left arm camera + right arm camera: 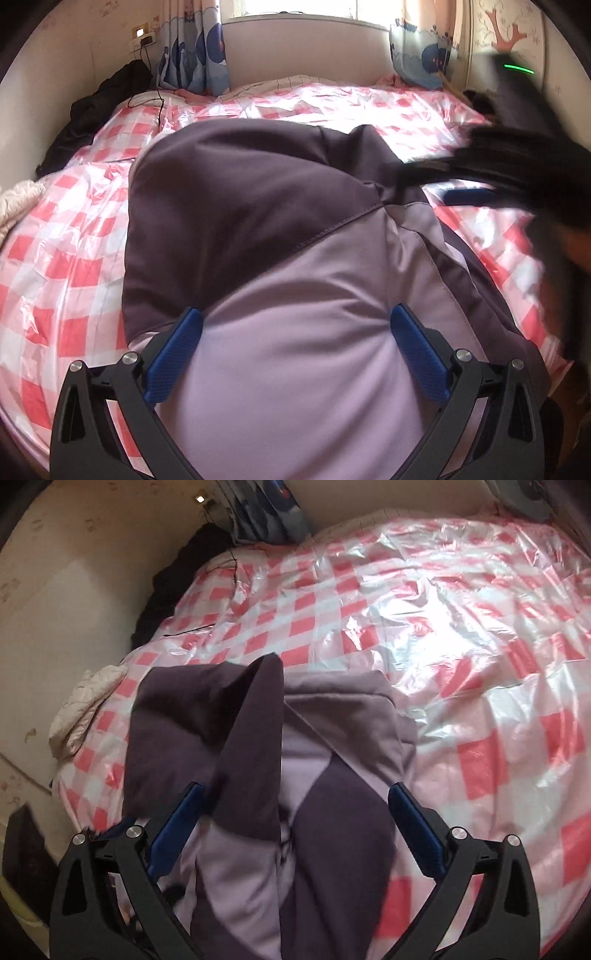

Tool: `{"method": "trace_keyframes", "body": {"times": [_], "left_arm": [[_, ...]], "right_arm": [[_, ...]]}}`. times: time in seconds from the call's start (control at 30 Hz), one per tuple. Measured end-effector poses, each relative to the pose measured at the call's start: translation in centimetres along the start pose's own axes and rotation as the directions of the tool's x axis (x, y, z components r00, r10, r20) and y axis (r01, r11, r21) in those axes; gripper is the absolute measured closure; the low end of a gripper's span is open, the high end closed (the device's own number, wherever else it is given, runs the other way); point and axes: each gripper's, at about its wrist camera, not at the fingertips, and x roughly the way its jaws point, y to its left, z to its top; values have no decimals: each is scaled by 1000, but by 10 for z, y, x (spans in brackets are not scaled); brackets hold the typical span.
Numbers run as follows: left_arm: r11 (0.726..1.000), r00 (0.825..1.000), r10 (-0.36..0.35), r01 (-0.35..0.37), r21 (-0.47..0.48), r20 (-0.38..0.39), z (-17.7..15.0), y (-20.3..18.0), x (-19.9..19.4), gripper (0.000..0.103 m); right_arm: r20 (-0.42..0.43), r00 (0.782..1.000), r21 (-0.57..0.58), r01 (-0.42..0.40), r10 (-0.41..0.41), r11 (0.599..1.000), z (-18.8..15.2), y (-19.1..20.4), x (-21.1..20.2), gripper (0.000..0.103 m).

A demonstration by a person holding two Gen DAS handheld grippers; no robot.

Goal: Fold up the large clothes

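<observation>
A large garment (258, 206) in dark purple and lilac panels lies folded over on the bed (74, 258), which is covered with a pink-and-white checked plastic sheet. My left gripper (301, 336) stands open over the lilac panel near the garment's front end, its blue fingers (177, 354) wide apart and gripping nothing. In the right wrist view the same garment (332, 812) lies bunched, with a dark fold rising between the jaws. My right gripper (295, 812) is open above it. From the left wrist view the right gripper (476, 184) is a dark blur at the garment's right edge.
Black clothing (92, 122) and a charger cable (157, 92) lie at the bed's far left by the wall. A cream blanket (85, 705) hangs off the left edge. Blue patterned curtains (195, 55) and a window are behind the bed. Bare checked sheet (461, 627) spreads to the right.
</observation>
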Motion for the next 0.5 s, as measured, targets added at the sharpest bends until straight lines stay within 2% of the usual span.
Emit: {"method": "trace_keyframes", "body": {"times": [0.03, 0.07, 0.1, 0.13, 0.2, 0.23, 0.3, 0.37, 0.4, 0.47, 0.5], "left_arm": [[1000, 1000, -4, 4, -5, 2, 0, 1, 0, 6], [1000, 1000, -3, 3, -4, 1, 1, 1, 1, 6], [1000, 1000, 3, -3, 0, 0, 2, -1, 2, 6], [1000, 1000, 7, -6, 14, -10, 2, -3, 4, 6], [998, 999, 40, -39, 52, -17, 1, -12, 4, 6], [997, 999, 46, -44, 69, -24, 3, -15, 2, 6], [997, 999, 6, -3, 77, -33, 7, -12, -11, 6], [999, 999, -35, 35, 5, 4, 6, 7, -36, 6], [998, 999, -32, 33, -52, 27, 3, 21, -45, 6], [975, 998, -41, 52, -214, 57, -11, 59, -59, 6], [948, 997, -48, 64, -312, 60, -20, 81, -61, 6]], "right_arm": [[-9, 1000, -24, 16, -16, 1000, -12, -6, -5, 7], [-40, 996, -70, 76, -79, 995, -29, -3, -8, 7], [-86, 982, -130, 159, -171, 979, -44, -3, 2, 7], [-117, 970, -181, 189, -212, 965, -60, -6, 16, 7], [-117, 978, -159, 155, -175, 975, -67, -14, 21, 6], [-130, 975, -157, 161, -182, 974, -65, -13, 18, 6], [-101, 957, -240, 243, -273, 940, -61, 5, 12, 6], [-68, 936, -305, 309, -344, 901, -65, 19, 7, 7], [-71, 936, -304, 308, -344, 901, -65, 20, 7, 7], [-98, 948, -256, 270, -303, 928, -66, 11, 5, 6], [-112, 956, -219, 242, -271, 945, -67, 5, 5, 7]]}}
